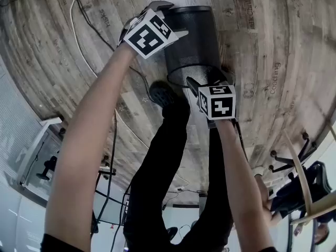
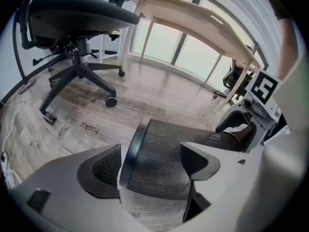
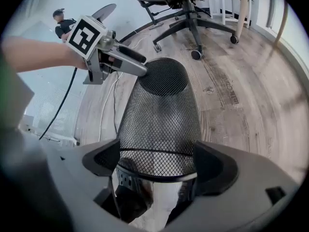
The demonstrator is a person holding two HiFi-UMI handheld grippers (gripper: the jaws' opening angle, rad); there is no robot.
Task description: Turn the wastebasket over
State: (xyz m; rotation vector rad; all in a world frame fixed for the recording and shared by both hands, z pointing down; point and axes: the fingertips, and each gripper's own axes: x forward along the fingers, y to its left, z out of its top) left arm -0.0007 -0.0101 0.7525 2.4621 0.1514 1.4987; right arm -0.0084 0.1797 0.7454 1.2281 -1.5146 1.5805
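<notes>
Wooden floor (image 1: 273, 30) underfoot, office chair (image 2: 72, 13) beyond, black mesh wastebasket (image 1: 191, 41) tipped on its side, right gripper (image 3: 157, 149) with fingers clasped on its open rim, left gripper (image 2: 152, 151) with fingers spread loose around its closed base end.

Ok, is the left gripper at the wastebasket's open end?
No, the left gripper sits at the closed mesh base of the wastebasket, while the open rim lies at the right gripper, between its jaws.
</notes>
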